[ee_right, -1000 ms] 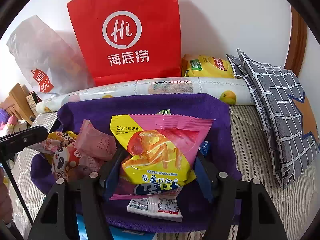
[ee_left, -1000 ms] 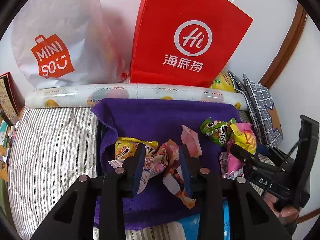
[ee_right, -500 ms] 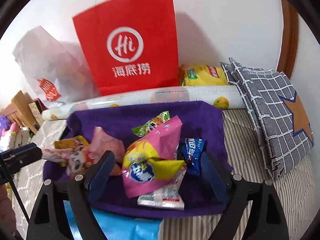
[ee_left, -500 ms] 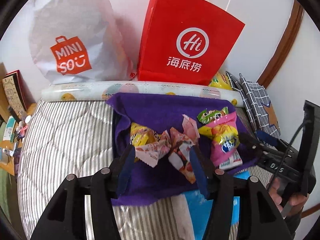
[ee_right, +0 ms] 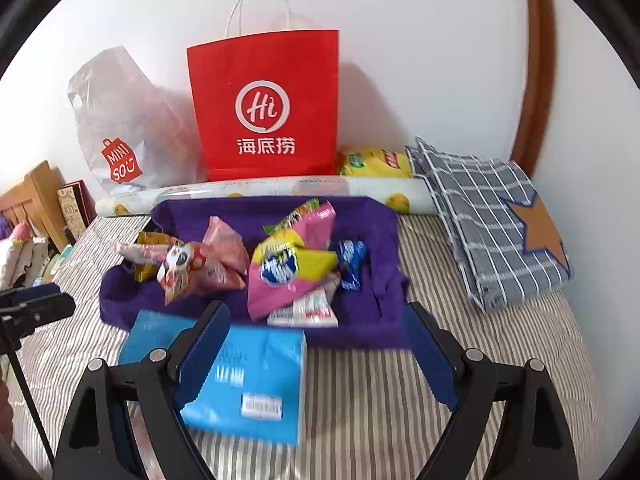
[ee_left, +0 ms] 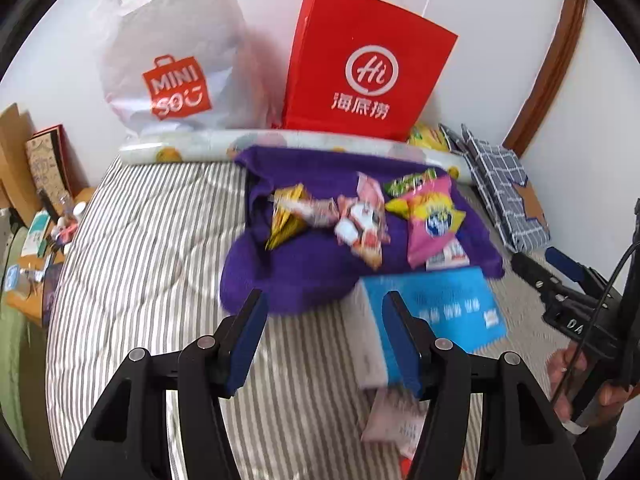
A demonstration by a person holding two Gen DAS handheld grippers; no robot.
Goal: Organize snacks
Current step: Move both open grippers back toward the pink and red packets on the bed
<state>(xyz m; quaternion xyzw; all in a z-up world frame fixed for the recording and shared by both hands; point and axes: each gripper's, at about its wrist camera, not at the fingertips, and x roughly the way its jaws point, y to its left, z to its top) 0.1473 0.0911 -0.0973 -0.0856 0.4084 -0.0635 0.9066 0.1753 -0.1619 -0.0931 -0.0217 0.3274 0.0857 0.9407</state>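
Several snack packets lie in a purple cloth-lined basket [ee_left: 304, 280] [ee_right: 376, 312] on the striped bed. Among them are a pink-and-yellow packet [ee_left: 432, 216] [ee_right: 292, 268], a panda-print packet [ee_left: 360, 224] [ee_right: 188, 268], a yellow packet [ee_left: 284, 216] and a small blue packet [ee_right: 352, 260]. My left gripper [ee_left: 324, 332] is open and empty, held back from the basket's near edge. My right gripper [ee_right: 316, 352] is open and empty, above a blue tissue pack [ee_right: 248, 380] [ee_left: 436, 312]. A pink packet [ee_left: 396, 424] lies on the bed nearer than the tissue pack.
A red paper bag [ee_left: 364, 64] [ee_right: 264, 108] and a white MINISO bag [ee_left: 172, 64] [ee_right: 124, 132] stand against the wall behind a rolled mat [ee_right: 280, 192]. A yellow chip bag [ee_right: 376, 162] and a grey checked cloth bag [ee_right: 488, 220] are at the right. A cluttered side table [ee_left: 36, 240] is left.
Both grippers have pulled back from the basket and opened wider. The pink-and-yellow packet that sat between the right fingers now lies in the basket, and the panda packet lies there too.
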